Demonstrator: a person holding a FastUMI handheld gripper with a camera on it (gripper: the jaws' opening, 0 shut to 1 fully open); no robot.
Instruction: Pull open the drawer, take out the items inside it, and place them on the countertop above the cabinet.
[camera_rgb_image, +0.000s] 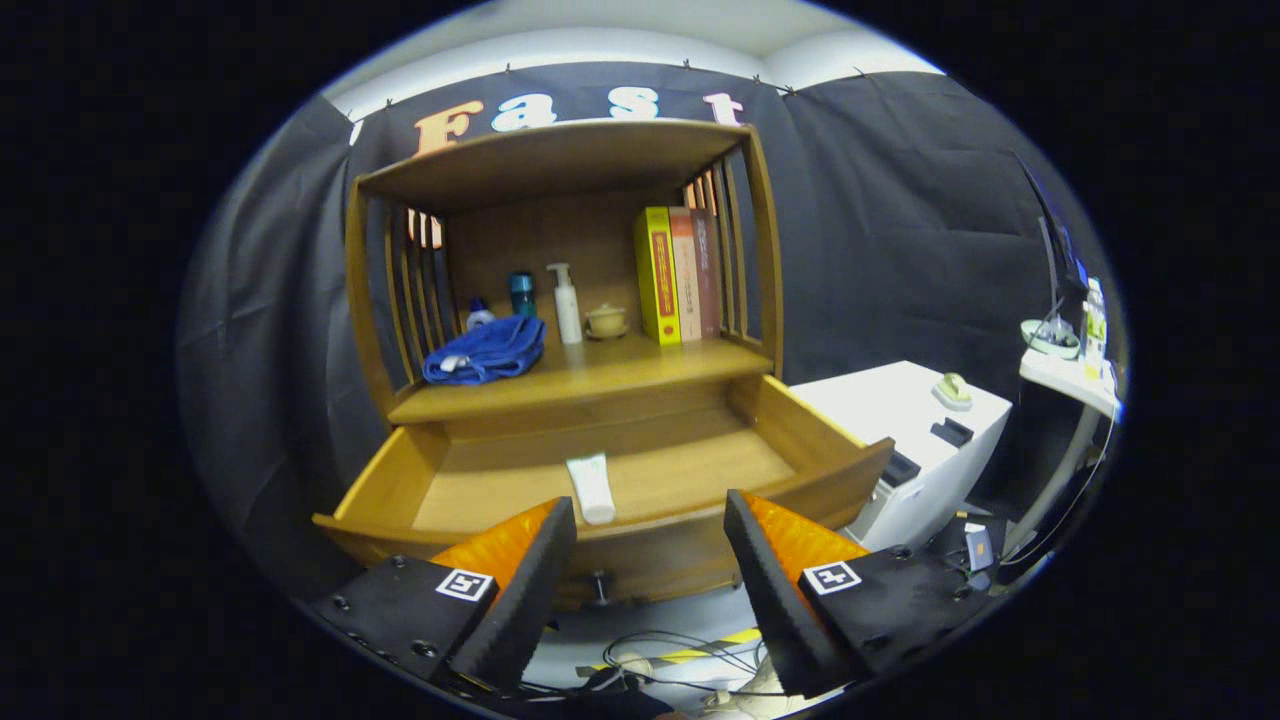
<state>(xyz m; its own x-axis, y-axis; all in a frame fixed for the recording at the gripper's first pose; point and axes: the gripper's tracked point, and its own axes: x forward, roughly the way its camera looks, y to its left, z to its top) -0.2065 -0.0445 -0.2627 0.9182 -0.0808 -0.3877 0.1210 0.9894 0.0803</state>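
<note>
Drawer (640, 470) of the wooden cabinet (560, 260) is pulled fully open, just ahead of the gripper (650, 545). A white tube (592, 487) lies on the drawer floor near the front wall, between the two fingers and slightly beyond them. Jaws are released, spread wide, gripping nothing. On the countertop (600, 375) above rest a blue cloth (485, 350), bottles (567, 303) and books (678, 275).
</note>
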